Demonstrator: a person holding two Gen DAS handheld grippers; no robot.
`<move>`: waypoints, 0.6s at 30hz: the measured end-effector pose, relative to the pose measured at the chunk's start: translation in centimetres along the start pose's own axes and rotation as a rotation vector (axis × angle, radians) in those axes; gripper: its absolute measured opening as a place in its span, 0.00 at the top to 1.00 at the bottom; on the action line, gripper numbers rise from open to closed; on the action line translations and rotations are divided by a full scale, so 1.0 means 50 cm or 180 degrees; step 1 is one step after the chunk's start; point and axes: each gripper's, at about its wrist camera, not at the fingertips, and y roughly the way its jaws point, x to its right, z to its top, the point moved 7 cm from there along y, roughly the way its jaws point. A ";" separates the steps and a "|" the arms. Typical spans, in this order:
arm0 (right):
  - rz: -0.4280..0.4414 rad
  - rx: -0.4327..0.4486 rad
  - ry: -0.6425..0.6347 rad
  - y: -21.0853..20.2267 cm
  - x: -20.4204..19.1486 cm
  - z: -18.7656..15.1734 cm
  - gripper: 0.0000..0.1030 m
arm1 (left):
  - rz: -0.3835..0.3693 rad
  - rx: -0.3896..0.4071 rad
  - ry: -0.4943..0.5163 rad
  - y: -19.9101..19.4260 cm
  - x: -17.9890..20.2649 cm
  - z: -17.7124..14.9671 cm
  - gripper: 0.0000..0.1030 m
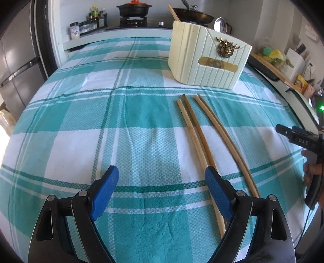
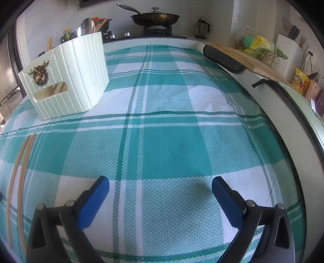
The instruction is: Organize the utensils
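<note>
Several wooden chopsticks (image 1: 199, 133) lie side by side on the teal checked cloth, in front of a cream ribbed utensil holder (image 1: 208, 54) that has a spoon (image 1: 220, 24) and a chopstick standing in it. My left gripper (image 1: 162, 180) is open just above the cloth, its right finger next to the chopsticks' near ends. My right gripper (image 2: 161, 188) is open and empty over bare cloth; it also shows at the right edge of the left wrist view (image 1: 299, 139). In the right wrist view the chopsticks (image 2: 19, 178) lie at the far left and the holder (image 2: 66, 76) stands at the upper left.
A stove with a lidded pot (image 1: 134, 9) and a wok (image 2: 155, 17) runs along the back. Bottles (image 1: 97, 17) stand at the back left. A cutting board (image 2: 243, 56), knife block and bags crowd the right counter. A fridge (image 1: 18, 60) stands at the left.
</note>
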 end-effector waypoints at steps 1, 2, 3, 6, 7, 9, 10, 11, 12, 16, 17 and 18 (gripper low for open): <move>0.0018 0.0042 -0.0047 -0.013 -0.011 -0.003 0.00 | -0.0004 -0.0004 0.0005 0.001 0.002 -0.001 0.15; 0.0040 0.0076 -0.0090 -0.025 -0.022 -0.007 0.00 | -0.0009 -0.0006 0.0007 0.002 0.003 -0.003 0.15; 0.0077 0.0102 -0.0120 -0.036 -0.034 -0.011 0.00 | -0.0017 -0.0011 0.0007 0.002 0.005 -0.004 0.15; 0.0246 0.0098 -0.0205 -0.056 -0.074 -0.027 0.00 | -0.0016 -0.0020 0.0025 0.004 0.012 -0.009 0.14; 0.0303 0.0093 -0.0249 -0.064 -0.090 -0.034 0.00 | 0.0005 -0.0019 0.0050 0.005 0.015 -0.010 0.14; 0.0423 0.0100 -0.0370 -0.079 -0.124 -0.046 0.00 | 0.0021 -0.0007 0.0079 0.006 0.018 -0.011 0.11; 0.0484 0.0095 -0.0444 -0.086 -0.143 -0.051 0.00 | 0.0020 -0.0011 0.0082 0.007 0.019 -0.012 0.11; 0.0543 0.0088 -0.0498 -0.091 -0.159 -0.057 0.00 | 0.0025 -0.0013 0.0083 0.008 0.020 -0.013 0.10; 0.0635 0.0071 -0.0558 -0.097 -0.178 -0.062 0.00 | 0.0034 -0.0017 0.0088 0.009 0.021 -0.013 0.09; 0.0874 0.0008 -0.0857 -0.106 -0.247 -0.077 0.00 | 0.0149 -0.0060 0.0178 0.014 0.026 -0.020 0.08; 0.0895 -0.0010 -0.0938 -0.107 -0.260 -0.081 0.00 | 0.0185 -0.0055 0.0204 0.014 0.026 -0.021 0.07; 0.0916 -0.0029 -0.1020 -0.106 -0.273 -0.084 0.00 | 0.0203 -0.0061 0.0210 0.014 0.026 -0.022 0.07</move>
